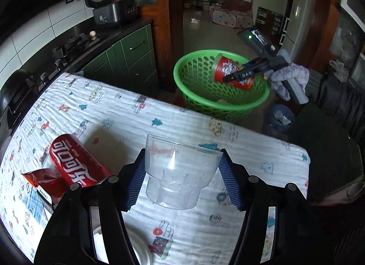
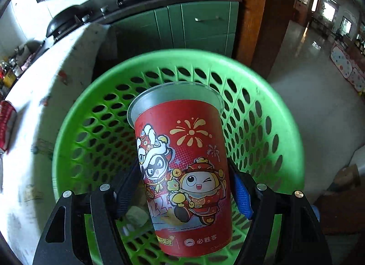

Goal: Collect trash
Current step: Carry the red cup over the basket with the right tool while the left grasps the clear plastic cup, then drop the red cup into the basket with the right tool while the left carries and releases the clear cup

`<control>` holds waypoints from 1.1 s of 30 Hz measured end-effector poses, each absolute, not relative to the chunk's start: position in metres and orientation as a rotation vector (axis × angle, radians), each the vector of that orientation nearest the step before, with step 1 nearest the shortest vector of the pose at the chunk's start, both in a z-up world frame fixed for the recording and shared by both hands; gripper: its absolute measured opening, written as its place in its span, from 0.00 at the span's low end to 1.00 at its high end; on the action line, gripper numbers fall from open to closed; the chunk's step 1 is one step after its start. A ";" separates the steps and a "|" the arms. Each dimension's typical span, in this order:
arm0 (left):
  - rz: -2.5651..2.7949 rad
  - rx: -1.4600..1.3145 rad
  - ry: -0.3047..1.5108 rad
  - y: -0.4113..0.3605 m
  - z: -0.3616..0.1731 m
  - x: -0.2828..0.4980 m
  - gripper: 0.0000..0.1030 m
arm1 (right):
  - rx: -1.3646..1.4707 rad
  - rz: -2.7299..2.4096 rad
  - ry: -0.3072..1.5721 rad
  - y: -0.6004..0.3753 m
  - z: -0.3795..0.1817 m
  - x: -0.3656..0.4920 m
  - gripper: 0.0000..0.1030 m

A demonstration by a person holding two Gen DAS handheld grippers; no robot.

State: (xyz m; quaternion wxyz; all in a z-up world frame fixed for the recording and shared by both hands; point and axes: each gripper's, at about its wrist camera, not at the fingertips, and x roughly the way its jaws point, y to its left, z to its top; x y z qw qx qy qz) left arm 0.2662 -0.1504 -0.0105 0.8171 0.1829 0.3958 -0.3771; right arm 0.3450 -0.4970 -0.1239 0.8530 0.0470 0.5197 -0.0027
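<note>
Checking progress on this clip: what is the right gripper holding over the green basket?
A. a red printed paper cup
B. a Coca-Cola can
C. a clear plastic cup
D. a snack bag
A: the right gripper clamps the red cartoon-printed paper cup above the green basket; the clear plastic cup sits in the left gripper.
</note>
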 end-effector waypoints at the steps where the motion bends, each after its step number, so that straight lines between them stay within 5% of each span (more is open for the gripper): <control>1: -0.801 0.386 0.843 -0.156 -0.009 0.269 0.60 | 0.098 -0.010 1.103 -0.499 -0.128 0.347 0.68; 17: -0.828 0.325 0.845 -0.246 0.003 0.315 0.60 | 0.125 -0.044 1.011 -0.526 -0.109 0.325 0.71; 33: -0.781 0.350 0.957 -0.352 -0.045 0.366 0.62 | 0.157 0.008 0.817 -0.539 -0.056 0.231 0.75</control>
